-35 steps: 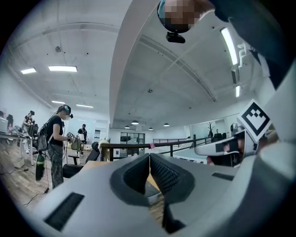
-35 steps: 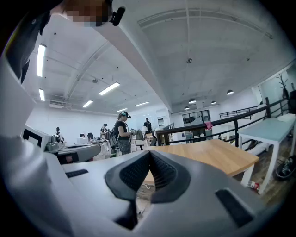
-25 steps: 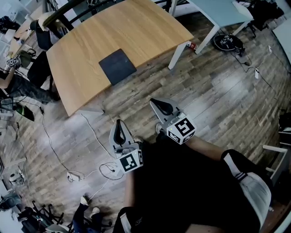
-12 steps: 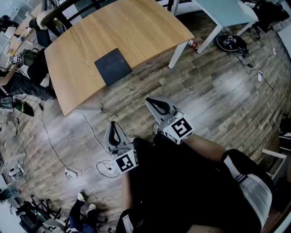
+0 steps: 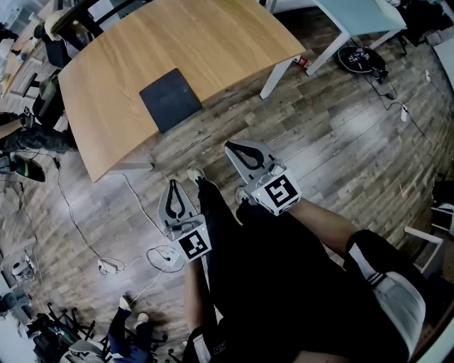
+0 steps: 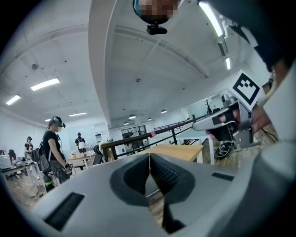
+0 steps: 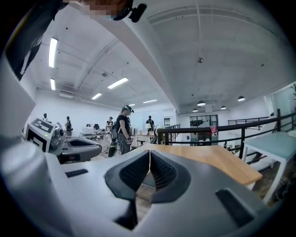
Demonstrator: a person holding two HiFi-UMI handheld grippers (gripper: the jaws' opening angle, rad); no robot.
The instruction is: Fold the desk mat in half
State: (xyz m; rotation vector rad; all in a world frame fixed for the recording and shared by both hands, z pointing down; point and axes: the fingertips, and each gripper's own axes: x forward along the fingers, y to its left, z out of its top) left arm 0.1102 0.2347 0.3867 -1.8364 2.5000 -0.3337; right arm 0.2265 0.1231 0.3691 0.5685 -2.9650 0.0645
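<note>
In the head view a dark, square desk mat [image 5: 169, 99] lies flat on a wooden table [image 5: 213, 42], close to its near edge. Both grippers hang over the plank floor, short of the table and apart from the mat. My left gripper [image 5: 172, 186] is shut and empty; the left gripper view shows its jaws [image 6: 149, 157] pressed together. My right gripper [image 5: 235, 147] is also shut with nothing in it, and its own view shows its tips [image 7: 149, 154] meeting in front of the table [image 7: 203, 159].
A white table [image 5: 355, 18] stands at the upper right, with a dark bag [image 5: 360, 62] and cables on the floor beside it. White cables [image 5: 135, 255] trail over the floor at lower left. People [image 7: 122, 134] stand far off in the room. My legs fill the lower middle.
Both grippers have shifted a little up the picture toward the table. The table and mat have slid leftward in view as the head turned. A foot has stepped forward between the grippers.
</note>
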